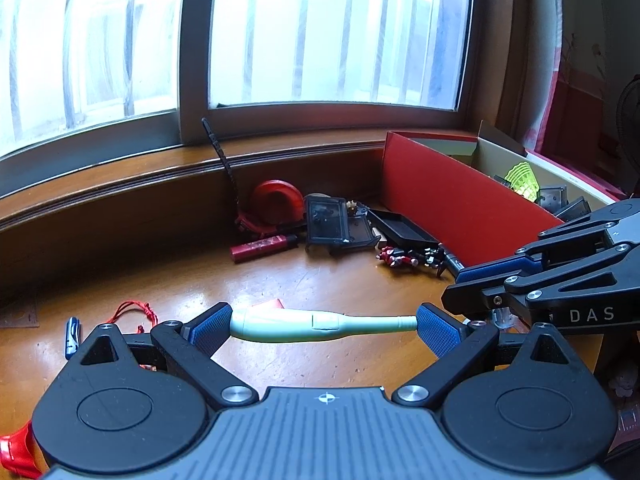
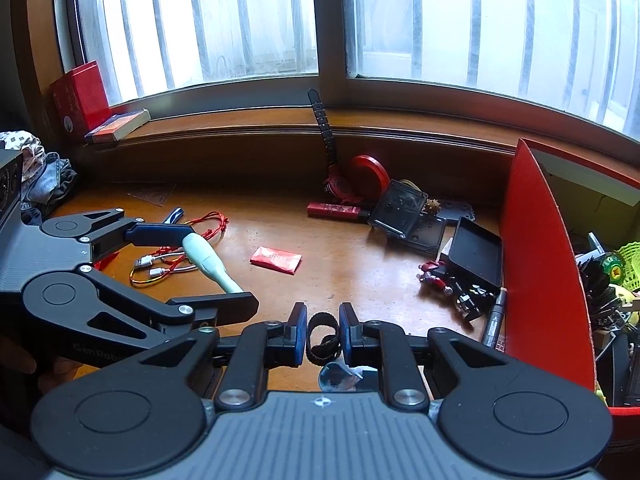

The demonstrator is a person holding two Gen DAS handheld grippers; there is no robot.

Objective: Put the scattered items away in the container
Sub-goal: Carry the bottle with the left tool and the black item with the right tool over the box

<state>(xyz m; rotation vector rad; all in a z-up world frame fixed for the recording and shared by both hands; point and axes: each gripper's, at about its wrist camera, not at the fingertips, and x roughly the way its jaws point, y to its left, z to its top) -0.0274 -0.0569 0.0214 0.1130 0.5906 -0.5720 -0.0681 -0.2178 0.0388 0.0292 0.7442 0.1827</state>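
My left gripper point(image 1: 323, 326) is shut on a pale green handle-shaped tool point(image 1: 304, 324), gripped end to end and held above the wooden table point(image 1: 280, 284); it also shows in the right wrist view point(image 2: 208, 260). My right gripper point(image 2: 323, 334) is shut on a small black strap loop point(image 2: 322, 338) just above the table. The red cardboard box point(image 1: 452, 204) stands at the right, with several items inside point(image 2: 612, 280). Scattered by the sill lie a red lighter point(image 1: 262, 247), a red round tin point(image 1: 276, 200), black cases point(image 1: 326, 218), a watch point(image 2: 338, 188) and toy figures point(image 1: 408, 258).
A red packet point(image 2: 276, 259), red string point(image 2: 210, 222), cables point(image 2: 160, 270) and a blue pen point(image 1: 72, 336) lie on the left of the table. Books point(image 2: 116, 122) rest on the window sill. The box's tall red wall point(image 2: 536, 256) is close on my right.
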